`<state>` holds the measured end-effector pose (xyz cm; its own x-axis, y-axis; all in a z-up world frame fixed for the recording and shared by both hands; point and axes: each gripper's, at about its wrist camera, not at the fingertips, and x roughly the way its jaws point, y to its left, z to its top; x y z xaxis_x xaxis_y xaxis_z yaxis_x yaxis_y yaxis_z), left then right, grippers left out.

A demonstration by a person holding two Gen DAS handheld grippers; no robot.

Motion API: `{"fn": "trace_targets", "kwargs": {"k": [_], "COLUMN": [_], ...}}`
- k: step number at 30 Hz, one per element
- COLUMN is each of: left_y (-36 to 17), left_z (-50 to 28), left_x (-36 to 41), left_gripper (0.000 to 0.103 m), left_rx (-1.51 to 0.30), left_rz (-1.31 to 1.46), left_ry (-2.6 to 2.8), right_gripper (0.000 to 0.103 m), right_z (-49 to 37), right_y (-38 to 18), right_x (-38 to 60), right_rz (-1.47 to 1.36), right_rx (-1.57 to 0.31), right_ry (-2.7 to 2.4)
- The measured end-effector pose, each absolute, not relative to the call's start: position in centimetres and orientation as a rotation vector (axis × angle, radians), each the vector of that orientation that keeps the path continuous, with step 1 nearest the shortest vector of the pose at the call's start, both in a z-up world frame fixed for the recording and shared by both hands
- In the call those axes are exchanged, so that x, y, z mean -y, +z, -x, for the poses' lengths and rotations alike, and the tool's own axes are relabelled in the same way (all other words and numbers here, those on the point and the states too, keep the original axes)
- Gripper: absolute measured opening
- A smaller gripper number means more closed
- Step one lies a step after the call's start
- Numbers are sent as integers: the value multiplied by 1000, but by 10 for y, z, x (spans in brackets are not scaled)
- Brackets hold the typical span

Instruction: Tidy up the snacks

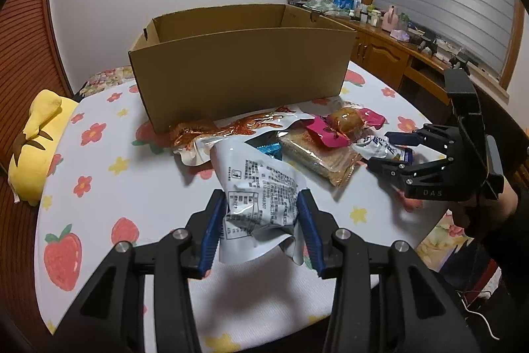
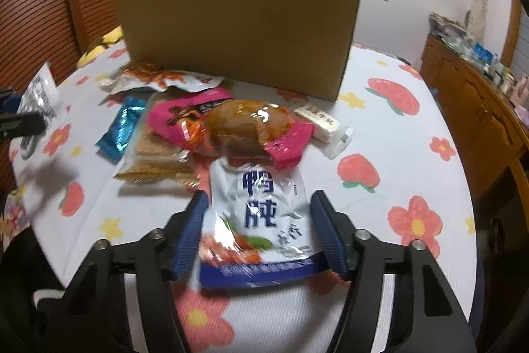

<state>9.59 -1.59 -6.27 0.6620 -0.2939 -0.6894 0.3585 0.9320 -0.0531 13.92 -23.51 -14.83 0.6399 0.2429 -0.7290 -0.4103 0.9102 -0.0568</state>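
- Nearest the left wrist camera, the left gripper has its blue fingers closed on a crumpled white packet, printed side up, held just above the near edge of the tabletop.
- Left of it, a yellow plush toy lies at the tabletop's left edge, clear of the work.
- At centre, the open cardboard box stands toward the far edge, with loose snacks piled against its near wall: an orange foil bag, a blue wrapper, a clear pack of brown biscuits and a pink-wrapped bun.
- To the right, the right gripper straddles a white-and-blue duck snack pouch lying flat near the right edge, its top tucked under the bun. The fingers stand at the pouch's two sides; whether they already pinch it cannot be told.
- Judged from the layout, the step in hand is carrying the white packet to the box. It would go best lifted well over the near wall and released inside, low enough not to bounce out.
- For the pouch, a firm squeeze and a slide toward the near edge before lifting should free it without dragging the bun along.
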Motion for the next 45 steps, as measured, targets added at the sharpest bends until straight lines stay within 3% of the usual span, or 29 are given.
{"fn": "trace_targets", "kwargs": {"k": [14, 45], "left_y": [-63, -2], "left_z": [-88, -113], "left_x": [8, 0], "left_gripper": [44, 45], "left_rx": [-756, -617], "left_rz": [-58, -54], "left_ry": [-358, -325], "right_gripper": [62, 62], "right_z": [-104, -91], "right_y": [-140, -42], "right_x": [229, 200], "right_rz": [267, 226], "right_rx": [-747, -531], "right_ry": [403, 458]}}
